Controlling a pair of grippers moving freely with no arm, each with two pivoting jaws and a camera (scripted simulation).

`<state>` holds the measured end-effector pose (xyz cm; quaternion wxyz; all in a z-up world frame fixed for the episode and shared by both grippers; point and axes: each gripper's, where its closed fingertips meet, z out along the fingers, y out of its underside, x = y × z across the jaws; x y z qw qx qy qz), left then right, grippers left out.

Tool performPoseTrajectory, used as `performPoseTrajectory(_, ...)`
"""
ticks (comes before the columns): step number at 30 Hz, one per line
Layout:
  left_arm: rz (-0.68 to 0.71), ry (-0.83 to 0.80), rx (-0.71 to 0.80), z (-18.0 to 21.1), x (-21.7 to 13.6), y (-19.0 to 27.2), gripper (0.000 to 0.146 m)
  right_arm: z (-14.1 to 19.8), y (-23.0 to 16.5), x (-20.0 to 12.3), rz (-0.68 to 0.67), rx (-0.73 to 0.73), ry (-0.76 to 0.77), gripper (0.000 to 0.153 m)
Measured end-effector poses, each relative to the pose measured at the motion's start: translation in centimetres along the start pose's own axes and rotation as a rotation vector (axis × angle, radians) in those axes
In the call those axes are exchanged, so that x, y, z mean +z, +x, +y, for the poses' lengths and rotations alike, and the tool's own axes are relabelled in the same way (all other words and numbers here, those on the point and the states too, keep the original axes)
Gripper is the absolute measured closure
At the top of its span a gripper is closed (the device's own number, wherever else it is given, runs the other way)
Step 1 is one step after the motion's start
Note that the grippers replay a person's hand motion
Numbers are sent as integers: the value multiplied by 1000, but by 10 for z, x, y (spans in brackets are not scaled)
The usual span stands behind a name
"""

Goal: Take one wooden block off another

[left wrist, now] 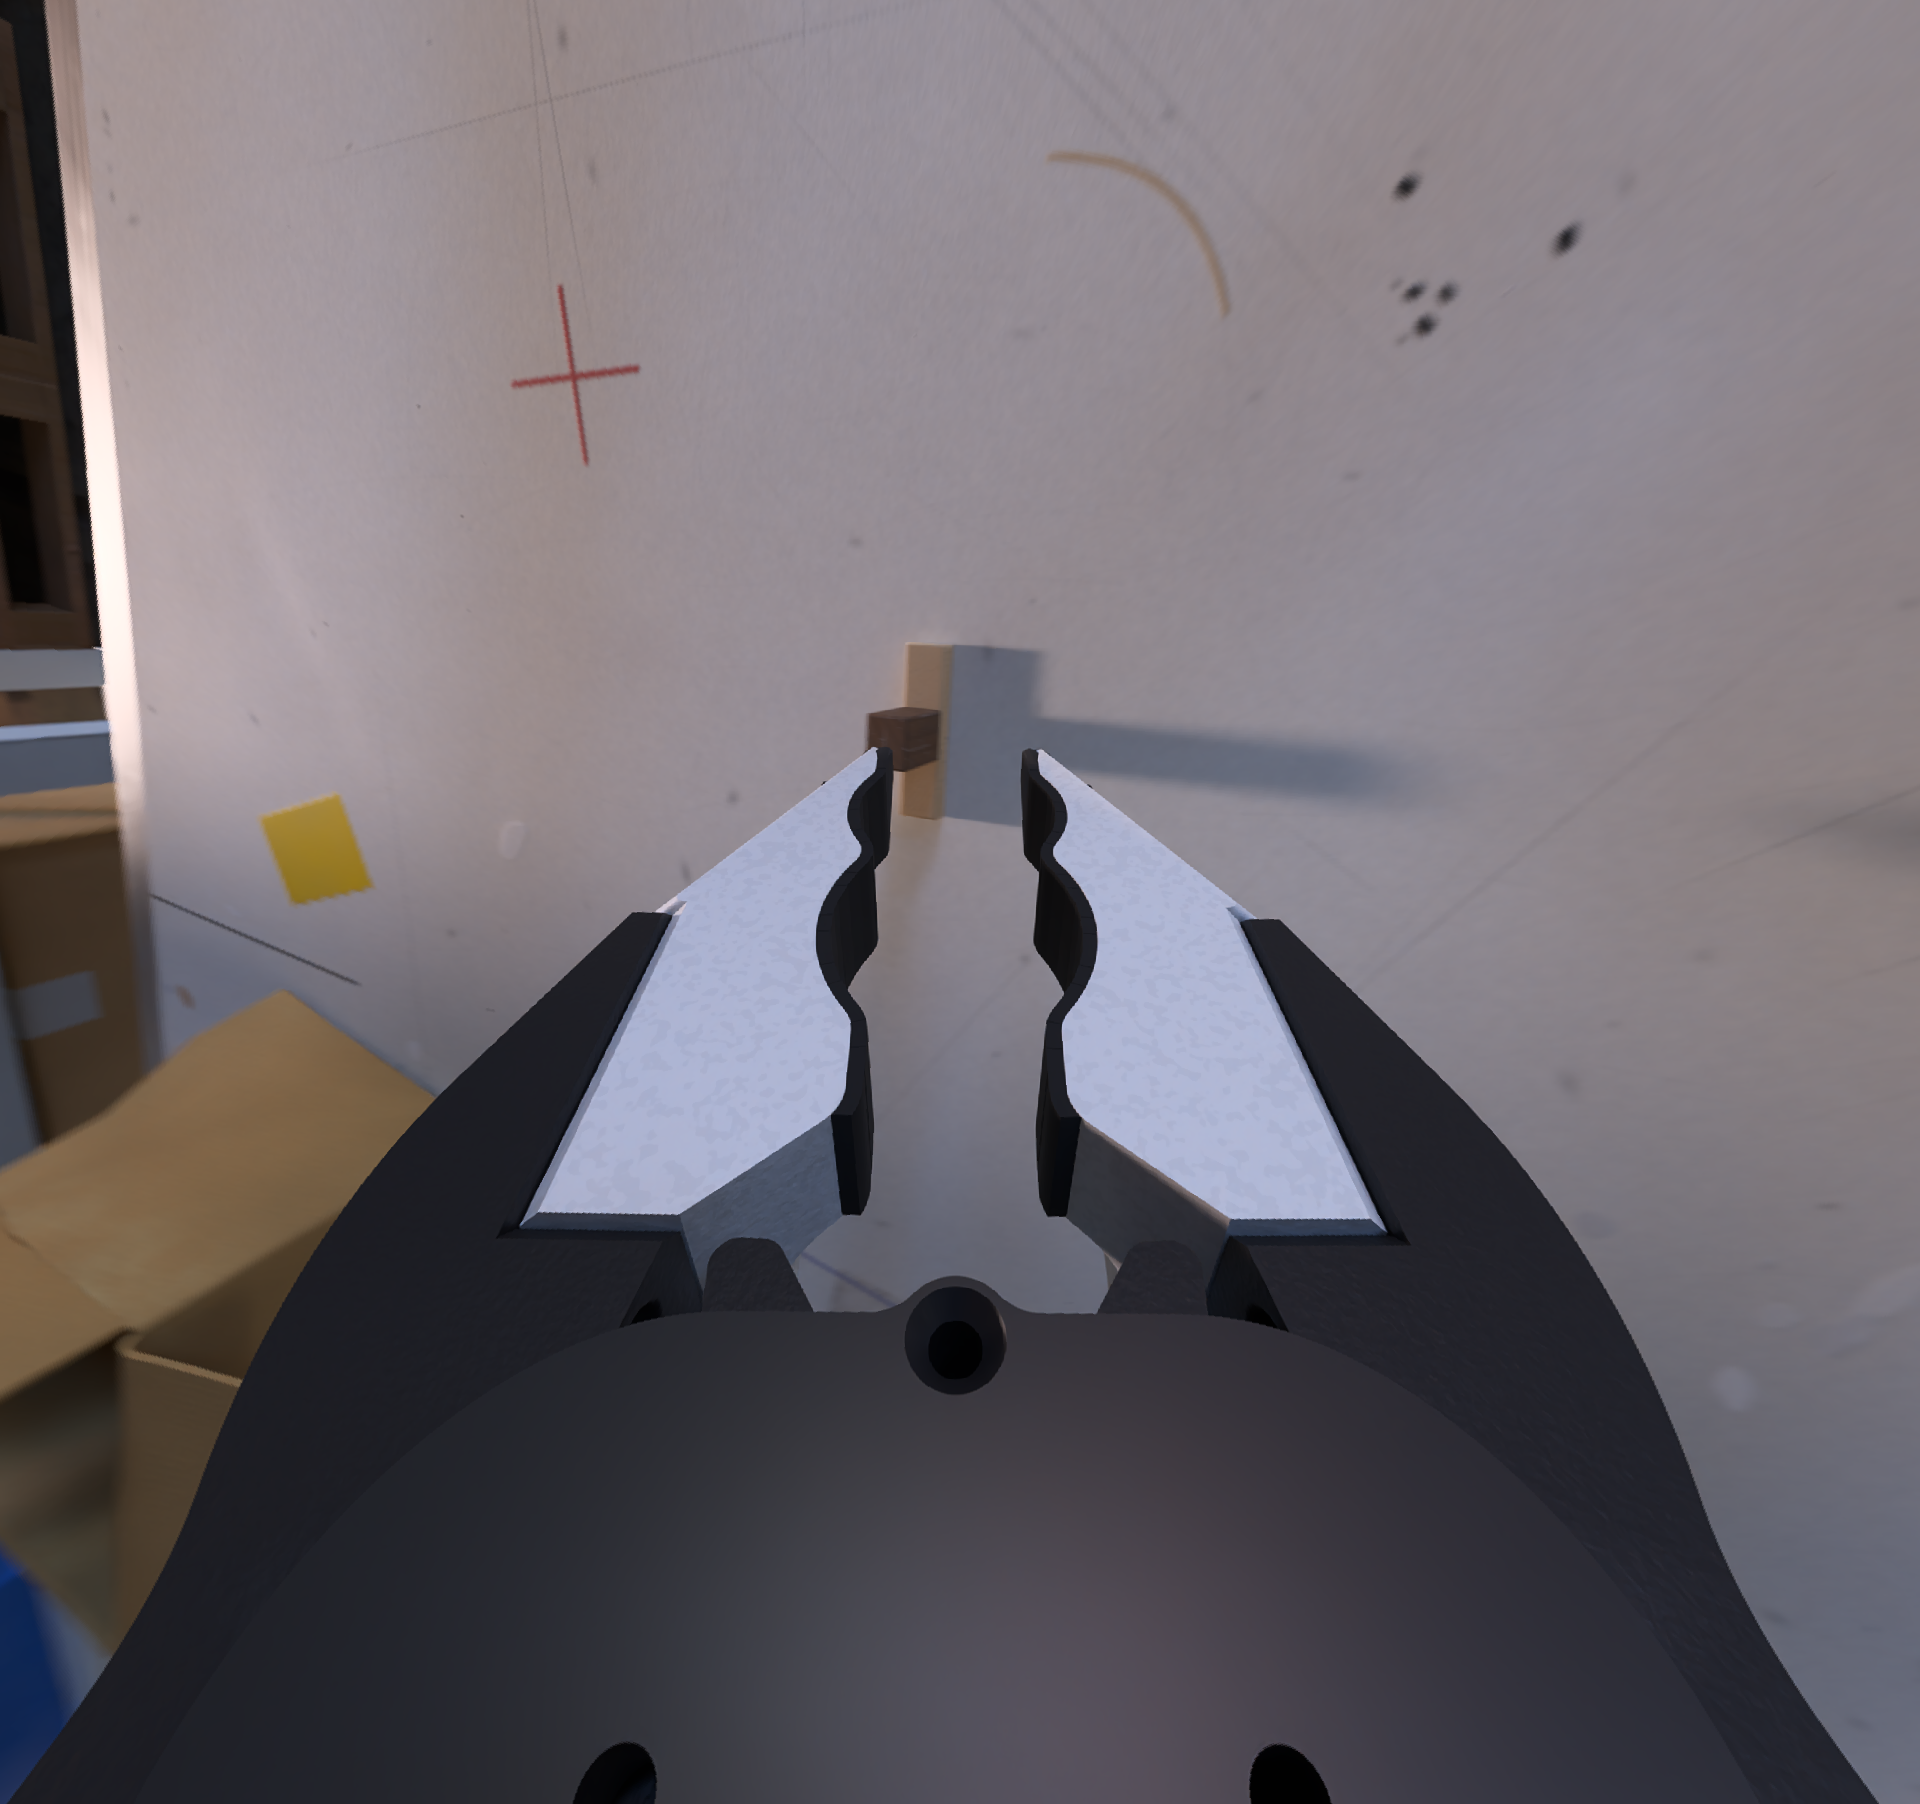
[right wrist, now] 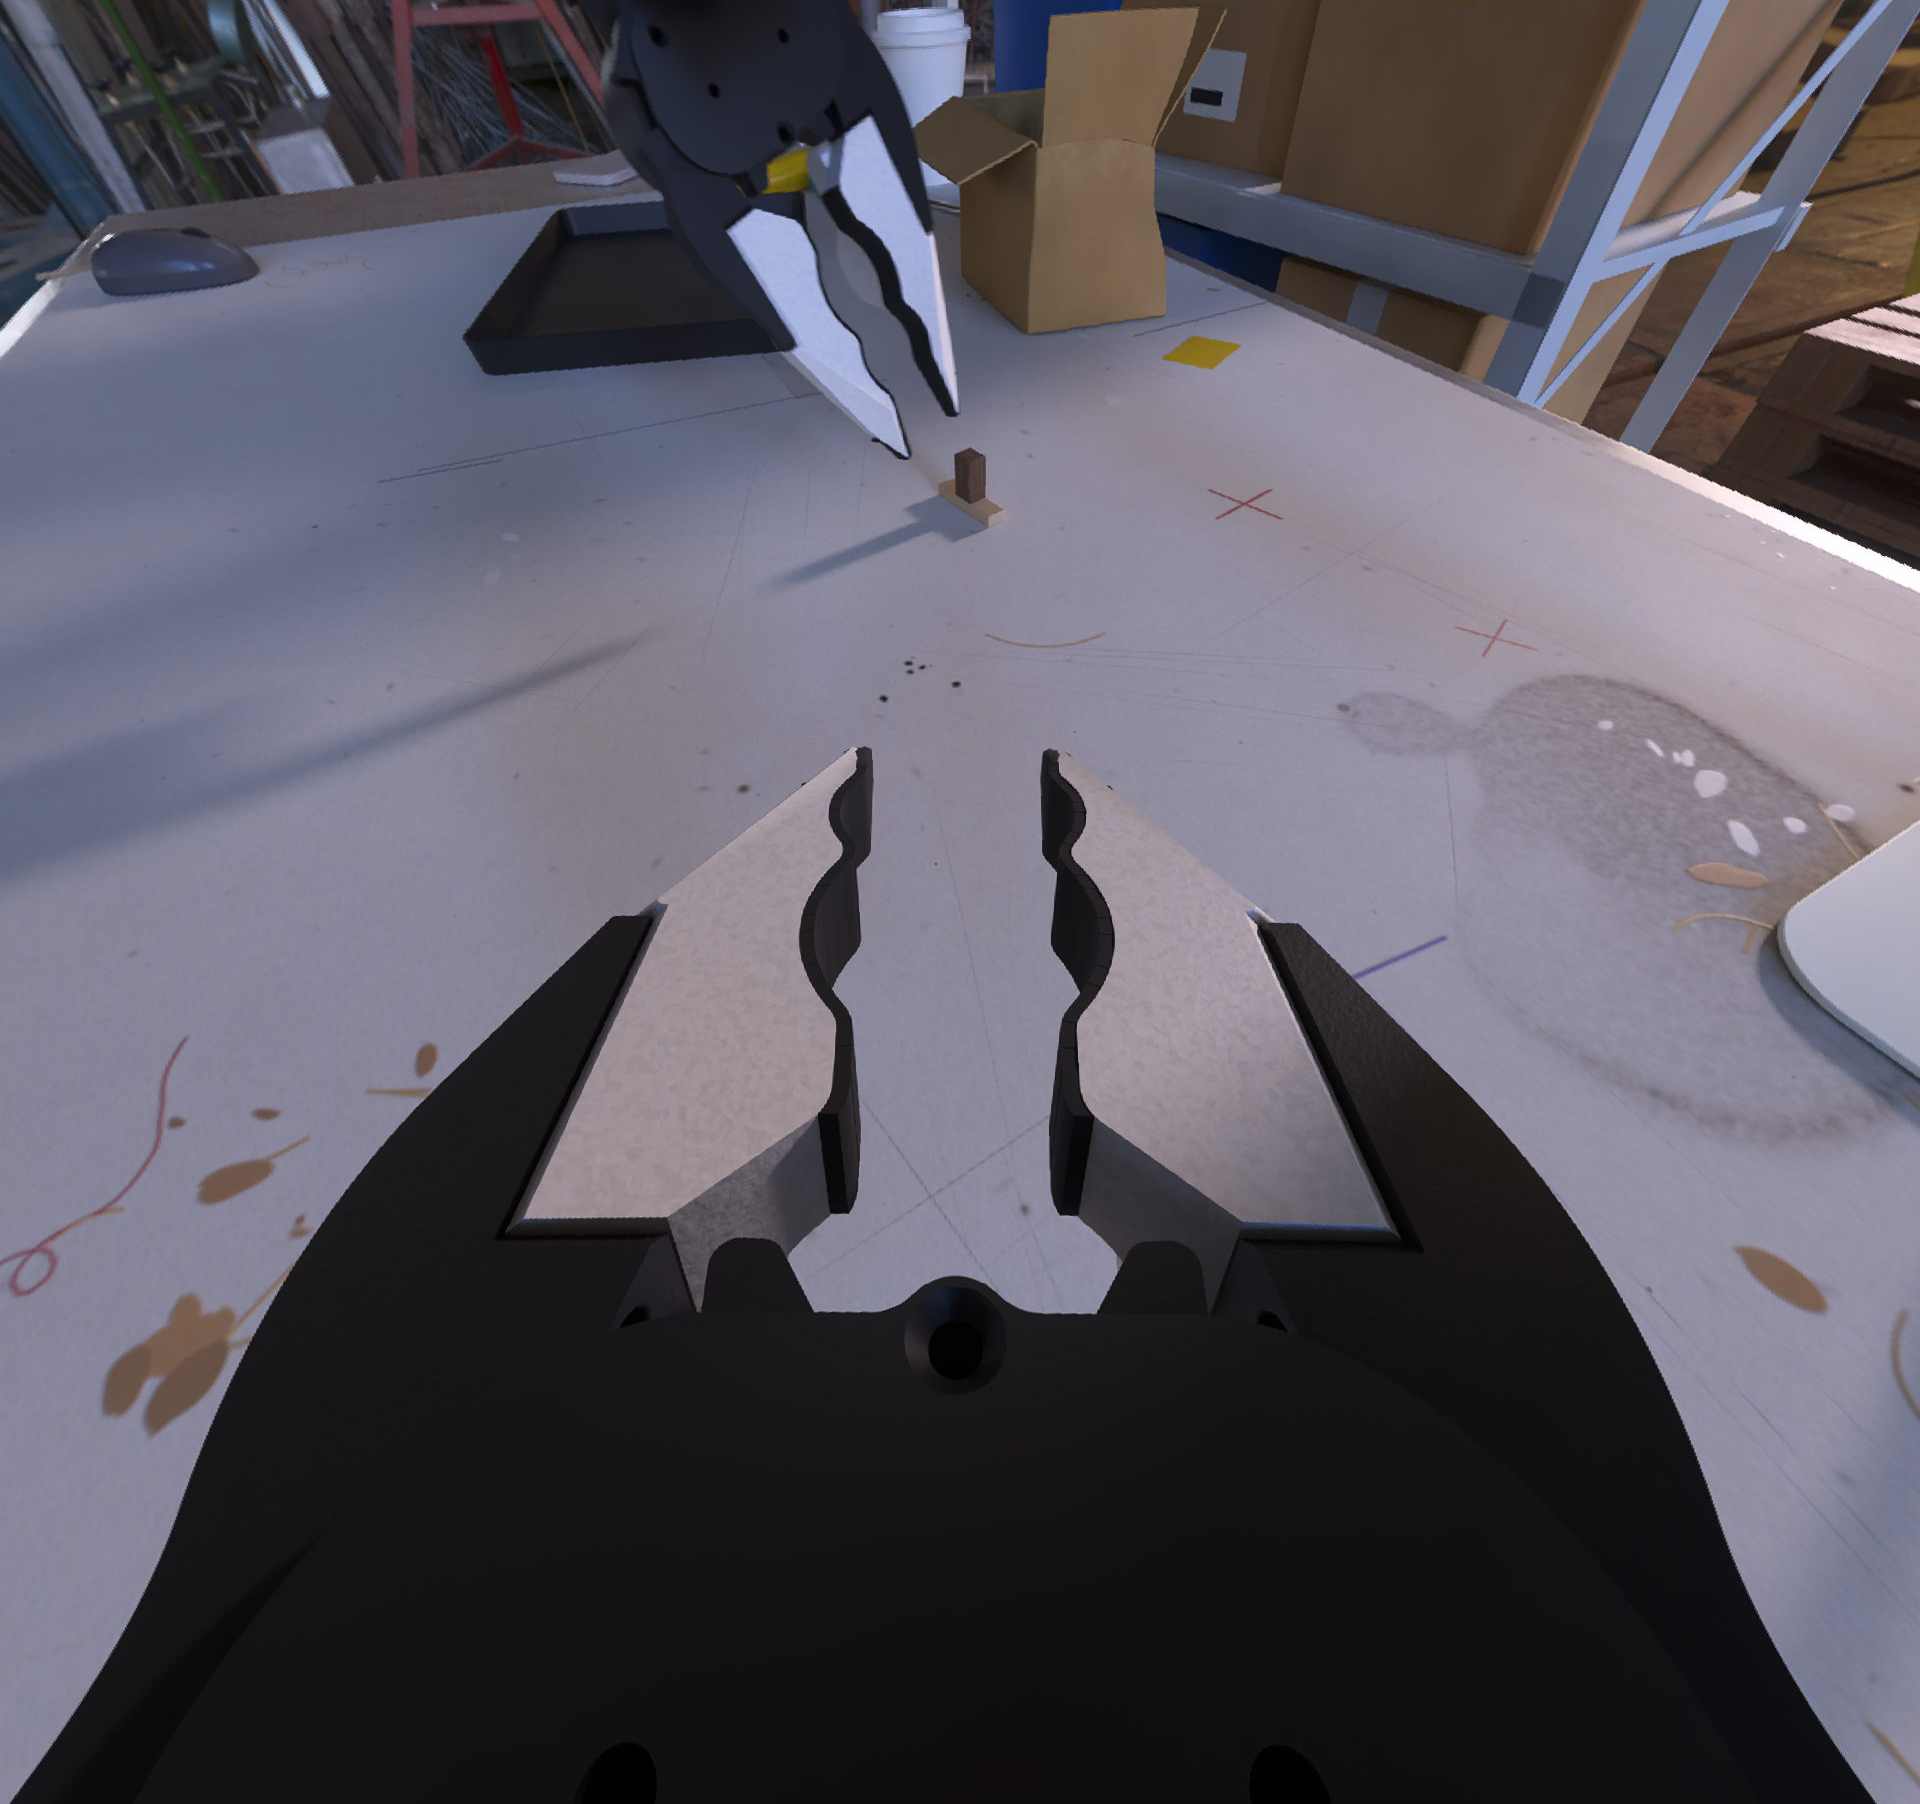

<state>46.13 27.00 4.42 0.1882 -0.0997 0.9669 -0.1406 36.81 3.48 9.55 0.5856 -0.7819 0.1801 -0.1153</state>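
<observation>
A small dark brown wooden block [right wrist: 968, 474] stands upright on a flat pale wooden block [right wrist: 975, 508] in the middle of the white table. In the left wrist view the dark block [left wrist: 902, 743] sticks out from the pale block [left wrist: 928, 731], just beyond my left fingertips. My left gripper [left wrist: 957, 765] is open and empty, hovering above the stack; it also shows in the right wrist view [right wrist: 932, 433], tips just left of and above the dark block. My right gripper [right wrist: 956, 762] is open and empty, well short of the blocks.
A black tray [right wrist: 608, 300], an open cardboard box [right wrist: 1070, 196], a white cup [right wrist: 923, 50] and a grey mouse [right wrist: 166, 260] stand at the far side. A yellow square [right wrist: 1201, 351] lies on the table. A white plate edge [right wrist: 1860, 954] is at right.
</observation>
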Motion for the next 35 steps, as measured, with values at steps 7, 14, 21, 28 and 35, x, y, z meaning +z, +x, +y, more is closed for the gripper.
performPoseTrajectory(7,70,-105,30,14,30,-16,134,0,1,-1,-11,17,1,120)
performPoseTrajectory(14,73,30,-105,10,23,-12,136,-6,3,-7,-12,25,24,121)
performPoseTrajectory(21,-198,845,-304,-77,-143,-20,136,-14,6,-13,-34,90,80,121)
performPoseTrajectory(28,-162,1154,-475,-174,-190,66,136,-30,-2,-24,-110,128,149,120)
performPoseTrajectory(35,48,1210,-462,-253,-135,129,136,-63,1,-57,-100,124,303,120)
